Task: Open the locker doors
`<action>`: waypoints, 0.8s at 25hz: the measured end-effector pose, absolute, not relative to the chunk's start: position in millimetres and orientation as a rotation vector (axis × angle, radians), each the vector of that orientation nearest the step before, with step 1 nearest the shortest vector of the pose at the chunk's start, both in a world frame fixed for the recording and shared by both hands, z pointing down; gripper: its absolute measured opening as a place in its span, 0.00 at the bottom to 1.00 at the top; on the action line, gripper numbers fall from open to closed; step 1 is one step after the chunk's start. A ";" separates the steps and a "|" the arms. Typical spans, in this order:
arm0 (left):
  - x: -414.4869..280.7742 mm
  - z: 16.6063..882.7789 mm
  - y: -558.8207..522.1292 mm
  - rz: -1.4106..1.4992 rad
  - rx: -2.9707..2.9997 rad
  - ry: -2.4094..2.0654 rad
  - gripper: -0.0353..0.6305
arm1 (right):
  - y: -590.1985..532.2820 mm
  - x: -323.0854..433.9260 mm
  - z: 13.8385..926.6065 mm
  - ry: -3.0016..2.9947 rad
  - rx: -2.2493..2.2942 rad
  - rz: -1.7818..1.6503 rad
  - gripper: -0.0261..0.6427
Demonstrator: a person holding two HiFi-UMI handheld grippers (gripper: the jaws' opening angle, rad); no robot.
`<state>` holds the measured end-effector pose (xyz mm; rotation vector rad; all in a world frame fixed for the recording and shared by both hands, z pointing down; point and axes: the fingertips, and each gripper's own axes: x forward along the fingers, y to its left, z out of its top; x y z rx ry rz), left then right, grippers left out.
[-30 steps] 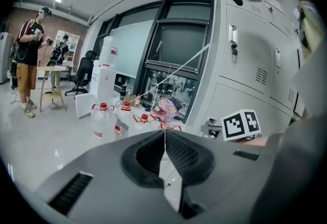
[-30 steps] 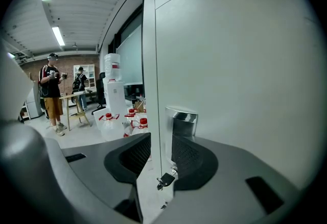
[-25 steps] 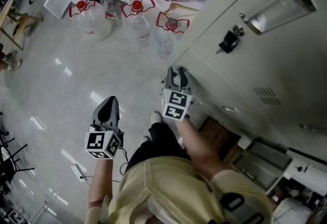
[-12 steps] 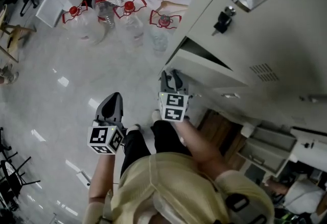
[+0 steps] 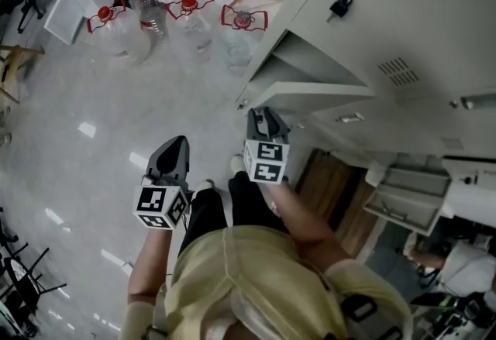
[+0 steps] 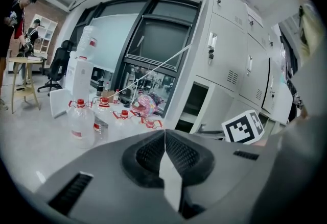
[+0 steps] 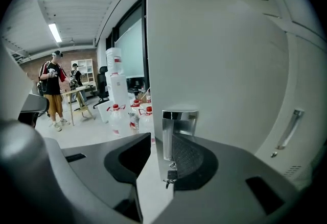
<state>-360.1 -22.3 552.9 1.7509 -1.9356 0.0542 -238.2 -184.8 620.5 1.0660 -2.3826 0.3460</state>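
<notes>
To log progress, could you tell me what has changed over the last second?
The lower locker door has swung outward from shut to ajar, pulled by the right claw clamped on its edge. The left claw stayed shut and empty; the water bottles did not move.

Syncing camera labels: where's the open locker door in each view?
Head view: open locker door, centre right, above the right gripper.
Left gripper view: right of centre, beside the dark compartment.
Right gripper view: fills the right half, handle between the jaws.
Shared landmark: red-capped bottles on the floor.
</notes>
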 end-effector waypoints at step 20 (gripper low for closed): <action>-314.4 546.0 -5.7 0.152 1.989 -1.748 0.06 | -125.9 -171.9 622.3 -2.331 1.179 0.388 0.21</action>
